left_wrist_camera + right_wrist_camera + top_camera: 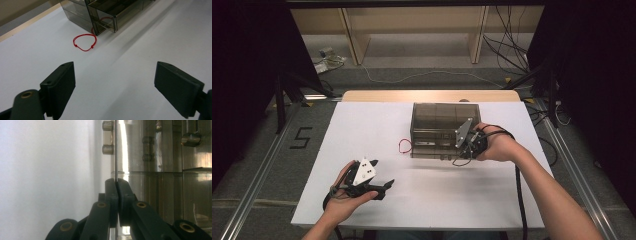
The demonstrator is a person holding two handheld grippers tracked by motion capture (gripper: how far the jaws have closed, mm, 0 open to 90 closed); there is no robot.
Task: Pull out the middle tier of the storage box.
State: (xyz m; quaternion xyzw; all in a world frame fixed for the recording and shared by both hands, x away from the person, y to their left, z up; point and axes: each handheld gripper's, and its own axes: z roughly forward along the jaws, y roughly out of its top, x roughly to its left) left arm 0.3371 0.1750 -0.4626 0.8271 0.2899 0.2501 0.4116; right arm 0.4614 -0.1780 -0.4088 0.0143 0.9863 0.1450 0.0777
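Slippage looks the main risk: right gripper (116, 182), jaws pinched on a thin clear edge of the smoky transparent plastic drawer box (439, 122), could lose it, while left gripper (115, 82) waits wide open, empty, near the box's red string loop (85, 42).

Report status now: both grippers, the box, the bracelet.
Right gripper shut on a thin clear panel of the smoky plastic box. Left gripper open, over bare white table. Red string bracelet beside box, untouched.
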